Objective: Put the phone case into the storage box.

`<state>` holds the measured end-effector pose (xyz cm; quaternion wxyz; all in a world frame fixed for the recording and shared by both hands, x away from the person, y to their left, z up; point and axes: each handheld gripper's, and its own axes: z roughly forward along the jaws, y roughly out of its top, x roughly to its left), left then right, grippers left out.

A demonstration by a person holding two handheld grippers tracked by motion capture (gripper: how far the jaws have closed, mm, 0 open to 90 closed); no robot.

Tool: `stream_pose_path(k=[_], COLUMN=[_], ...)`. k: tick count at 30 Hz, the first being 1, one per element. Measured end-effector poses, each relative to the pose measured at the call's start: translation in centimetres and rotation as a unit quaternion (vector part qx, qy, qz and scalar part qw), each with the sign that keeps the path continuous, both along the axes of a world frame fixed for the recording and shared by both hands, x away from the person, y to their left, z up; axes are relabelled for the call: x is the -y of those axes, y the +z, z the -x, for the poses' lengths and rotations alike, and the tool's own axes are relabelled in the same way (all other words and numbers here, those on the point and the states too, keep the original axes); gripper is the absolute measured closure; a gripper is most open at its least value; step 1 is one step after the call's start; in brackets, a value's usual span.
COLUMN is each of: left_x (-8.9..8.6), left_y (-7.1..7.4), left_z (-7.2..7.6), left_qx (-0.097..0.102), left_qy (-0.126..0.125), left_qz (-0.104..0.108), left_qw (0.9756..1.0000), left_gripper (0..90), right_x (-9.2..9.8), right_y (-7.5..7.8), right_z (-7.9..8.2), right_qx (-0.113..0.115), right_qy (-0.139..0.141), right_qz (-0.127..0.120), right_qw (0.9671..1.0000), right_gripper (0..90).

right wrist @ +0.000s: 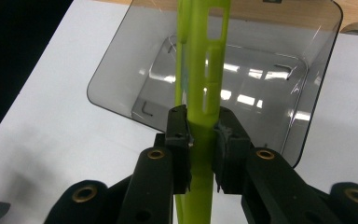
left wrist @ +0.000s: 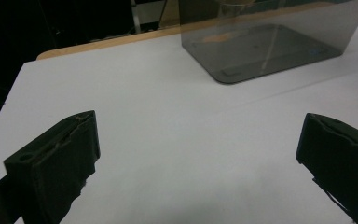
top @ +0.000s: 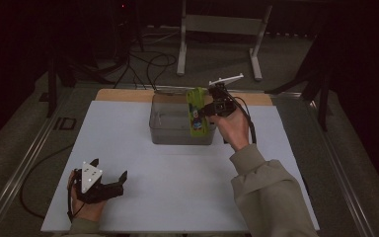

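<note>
Here, right claw (right wrist: 200, 135) clamping green toy (right wrist: 200, 70)

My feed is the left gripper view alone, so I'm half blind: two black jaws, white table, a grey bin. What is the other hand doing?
Observer: The right gripper is shut on a green toy, held over the bin.
Operator: Is anything in the bin already?
Observer: Its floor looks bare in the right gripper view.
Operator: How is the toy gripped?
Observer: On edge, clamped across its thin sides, its length pointing away from the jaws.
</note>
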<state>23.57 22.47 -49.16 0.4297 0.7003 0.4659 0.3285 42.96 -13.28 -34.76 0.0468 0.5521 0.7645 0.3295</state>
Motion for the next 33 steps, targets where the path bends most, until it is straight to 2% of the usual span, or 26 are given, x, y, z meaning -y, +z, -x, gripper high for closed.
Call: stream_pose_path(k=[33], left_x=[0.2], left_y=[0.0], left_z=[0.0], left_qx=[0.001], left_qy=[-0.006], left_qz=[-0.007], left_qw=[1.0], left_gripper=[0.3], right_x=[1.1], right_y=[1.7], right_z=[-3.1], right_qx=[-0.016], right_qy=[-0.047], right_qz=[0.011], right_qw=[0.9987], right_gripper=[78.1])
